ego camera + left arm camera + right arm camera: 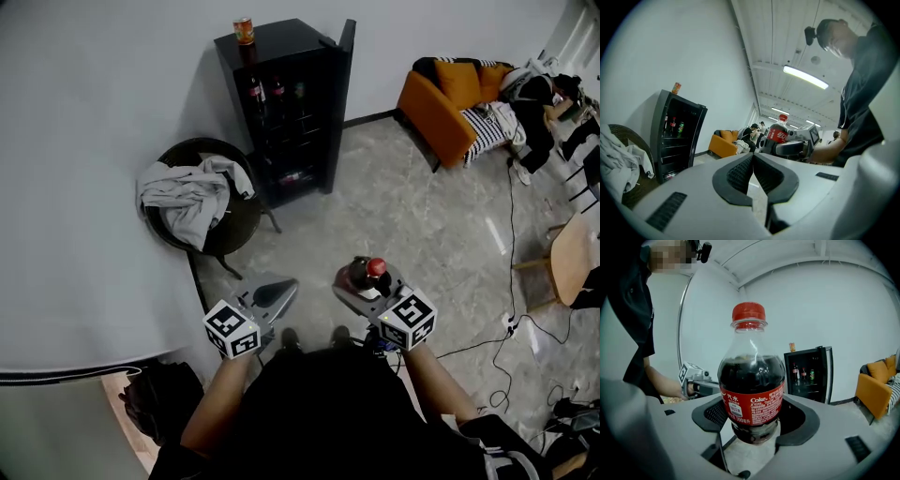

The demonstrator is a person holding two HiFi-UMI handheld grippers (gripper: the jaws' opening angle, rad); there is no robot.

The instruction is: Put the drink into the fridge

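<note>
Right claw (752, 430) is spread wide and clamped on the lower body of a cola bottle (751, 376), pads on both sides of it. The bottle stands upright in the grip, held off the floor in front of the person: red cap, dark drink up to the shoulder, red label. The label reads "Coke" in white, with Chinese characters above it, a white patch of small print and "300" followed by Chinese characters; the finer print is too small to read.

Left claw (753, 161) holds nothing, its jaws closed tip to tip. It is held level beside the right one, a little apart.

A black fridge (291, 112) stands against the white wall, well away from the bottle, with its door swung open. A few bottles stand on an upper shelf, their labels unreadable. An orange can (244, 30) sits on the fridge top, print unreadable.

A dark round chair (230, 234) with grey clothes (192, 197) heaped on it stands just left of the fridge. An orange sofa (445, 103) is along the far wall. The floor is grey stone tile (422, 225).
</note>
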